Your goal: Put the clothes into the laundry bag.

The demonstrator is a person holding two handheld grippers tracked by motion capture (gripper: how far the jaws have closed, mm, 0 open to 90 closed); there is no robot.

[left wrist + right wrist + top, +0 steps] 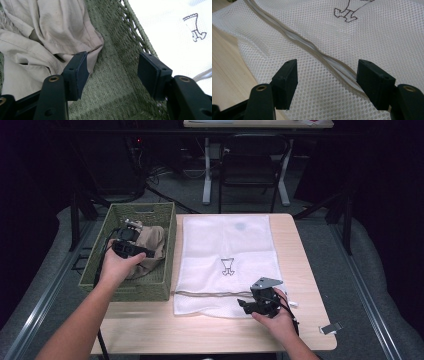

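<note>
Nearest the person, the right gripper (248, 305) is hovering with jaws spread over the mesh laundry bag's (227, 245) zipper (312, 48), which is running crosswise between them. Farther left, the left gripper (131, 249), also spread, is reaching into the green woven basket (167, 227), the beige garment (45, 32) lying just beside its left jaw.

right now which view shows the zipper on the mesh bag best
The right gripper view: the zipper runs close and sharp across the mesh bag, passing between the open jaws. The high view shows it as a thin dark line near the bag's front edge. In the left gripper view I can't make out the zipper.
</note>
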